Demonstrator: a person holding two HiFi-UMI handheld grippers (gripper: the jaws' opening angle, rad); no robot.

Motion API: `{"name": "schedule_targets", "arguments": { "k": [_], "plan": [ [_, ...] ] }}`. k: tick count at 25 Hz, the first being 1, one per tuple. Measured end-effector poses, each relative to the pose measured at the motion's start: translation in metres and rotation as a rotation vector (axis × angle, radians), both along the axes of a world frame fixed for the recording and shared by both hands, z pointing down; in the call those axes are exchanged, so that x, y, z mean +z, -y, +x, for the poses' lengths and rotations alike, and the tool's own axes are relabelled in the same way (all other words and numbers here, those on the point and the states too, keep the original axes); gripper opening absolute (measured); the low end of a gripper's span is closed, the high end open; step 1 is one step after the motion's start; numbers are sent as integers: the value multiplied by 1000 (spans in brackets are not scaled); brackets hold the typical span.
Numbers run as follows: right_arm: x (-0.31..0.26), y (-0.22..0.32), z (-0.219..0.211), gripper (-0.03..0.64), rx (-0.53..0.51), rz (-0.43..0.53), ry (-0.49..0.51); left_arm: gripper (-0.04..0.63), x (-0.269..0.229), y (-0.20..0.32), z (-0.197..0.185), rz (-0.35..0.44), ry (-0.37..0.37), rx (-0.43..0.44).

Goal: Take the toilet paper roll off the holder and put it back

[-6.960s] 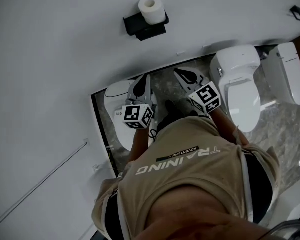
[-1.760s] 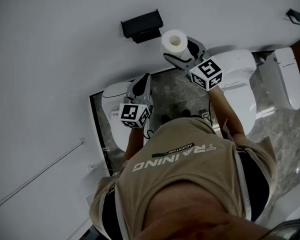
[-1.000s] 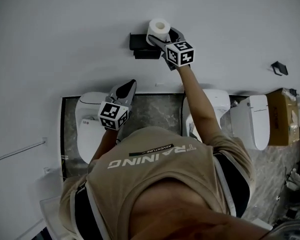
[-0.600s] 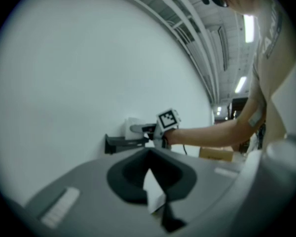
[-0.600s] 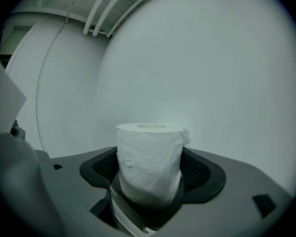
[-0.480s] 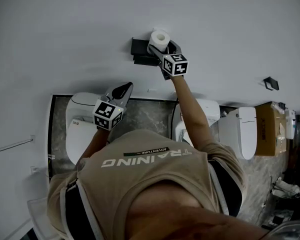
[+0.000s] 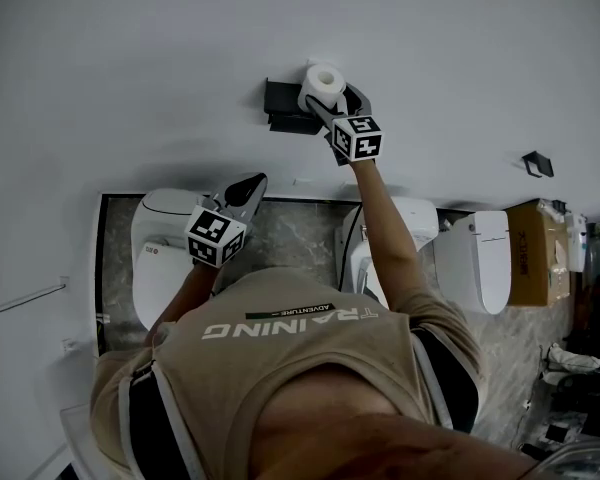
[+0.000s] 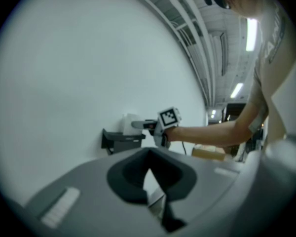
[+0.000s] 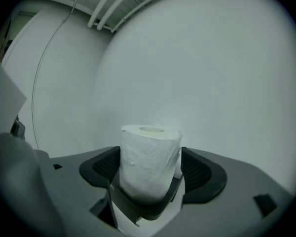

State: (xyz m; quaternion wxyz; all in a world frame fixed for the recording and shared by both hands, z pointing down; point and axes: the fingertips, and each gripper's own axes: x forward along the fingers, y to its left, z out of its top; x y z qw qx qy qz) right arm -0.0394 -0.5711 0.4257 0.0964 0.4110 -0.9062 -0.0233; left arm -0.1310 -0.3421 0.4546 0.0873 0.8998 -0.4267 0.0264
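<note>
A white toilet paper roll (image 7: 325, 79) stands upright between the jaws of my right gripper (image 7: 332, 94), which is shut on it. The roll is at the right end of the black wall holder (image 7: 283, 105); I cannot tell if it rests on it. In the right gripper view the roll (image 9: 150, 157) fills the gap of that gripper (image 9: 150, 181) in front of the white wall. My left gripper (image 7: 250, 181) hangs lower, above a toilet, shut and holding nothing. In the left gripper view its closed tips (image 8: 149, 169) point toward the holder (image 8: 119, 142) and roll (image 8: 130, 124).
Three white toilets stand along the wall: one under my left gripper (image 7: 160, 258), one below my right arm (image 7: 420, 218), one further right (image 7: 485, 258). A cardboard box (image 7: 535, 253) is beyond. A second small black fitting (image 7: 537, 163) is on the wall.
The roll stood on the holder, then my right gripper lifted it off to the right and carried it back. In the last half second it barely shifted.
</note>
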Motion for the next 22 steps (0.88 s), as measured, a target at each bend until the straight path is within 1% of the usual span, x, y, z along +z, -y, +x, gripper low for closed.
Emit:
{"name": "schedule_targets", "arguments": {
  "k": [5, 9, 11, 14, 16, 19, 20, 21, 22],
  "plan": [
    [-4, -27, 22, 339, 90, 7, 77, 0, 14, -11, -14, -36, 10, 27],
    [-5, -71, 27, 339, 104, 17, 121, 0, 33, -10, -20, -51, -27, 43],
    [0, -98, 29, 339, 93, 5, 136, -1, 44, -11, -18, -68, -44, 64],
    [16, -135, 32, 339, 60, -5, 106, 0, 57, -12, -8, -73, -52, 97],
    [27, -159, 36, 338, 32, -21, 91, 0, 57, -18, 1, -68, -56, 105],
    [33, -199, 38, 327, -59, -45, 104, 0, 45, -37, 17, -41, -66, 110],
    [30, -211, 39, 254, -82, -37, 116, 0, 41, -44, 22, -30, -59, 111],
    [27, -222, 41, 80, -92, -23, 133, 0, 38, -51, 26, -20, -49, 108],
    [25, -233, 44, 29, -98, -13, 153, 0, 36, -59, 30, -11, -39, 103]
  ]
}}
